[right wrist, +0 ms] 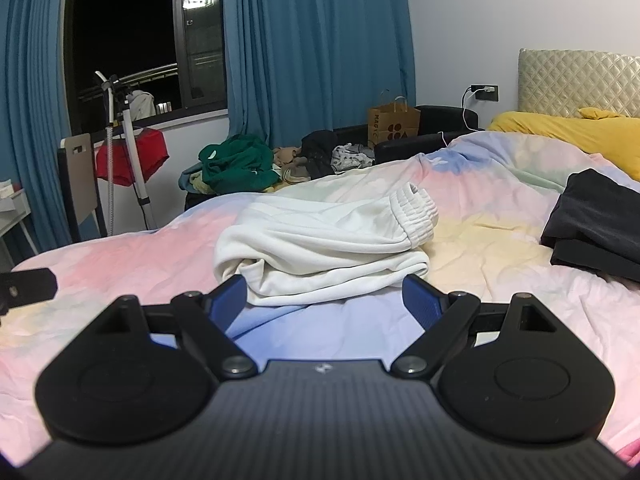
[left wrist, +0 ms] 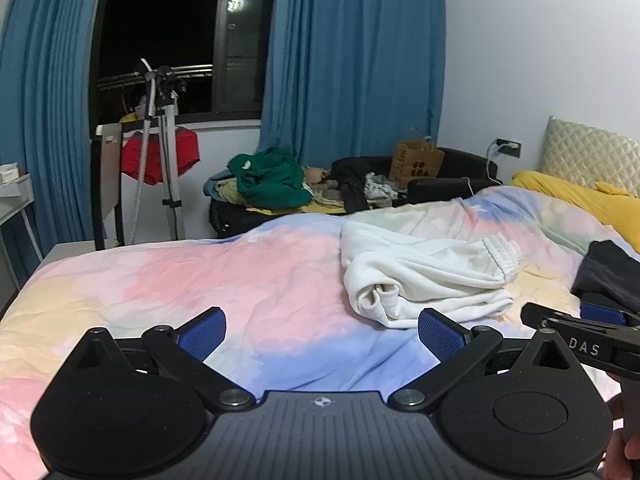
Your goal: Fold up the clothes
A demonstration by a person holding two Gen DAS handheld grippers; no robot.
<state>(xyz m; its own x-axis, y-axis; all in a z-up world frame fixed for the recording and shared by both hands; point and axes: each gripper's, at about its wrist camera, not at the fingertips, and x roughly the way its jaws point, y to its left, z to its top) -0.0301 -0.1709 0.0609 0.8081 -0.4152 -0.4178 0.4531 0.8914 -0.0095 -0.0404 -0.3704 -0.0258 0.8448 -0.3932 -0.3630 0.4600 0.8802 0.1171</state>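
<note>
A white garment (left wrist: pixel 424 272) with a ribbed elastic cuff lies folded in a loose bundle on the pastel bed cover; it also shows in the right wrist view (right wrist: pixel 328 248). My left gripper (left wrist: pixel 322 330) is open and empty, low over the cover, to the left of and nearer than the garment. My right gripper (right wrist: pixel 326 300) is open and empty, its blue pads (right wrist: pixel 420 300) just in front of the garment's near edge. The right gripper's body (left wrist: pixel 580 340) shows at the right edge of the left wrist view.
A folded black garment (right wrist: pixel 596 224) lies on the bed to the right. Yellow pillows (right wrist: pixel 568 132) and a quilted headboard (right wrist: pixel 576 80) stand at the far right. A black couch holds a clothes pile (right wrist: pixel 240 168) and a paper bag (right wrist: pixel 394 128). A steamer stand (right wrist: pixel 128 152) and chair (right wrist: pixel 78 184) stand by the window.
</note>
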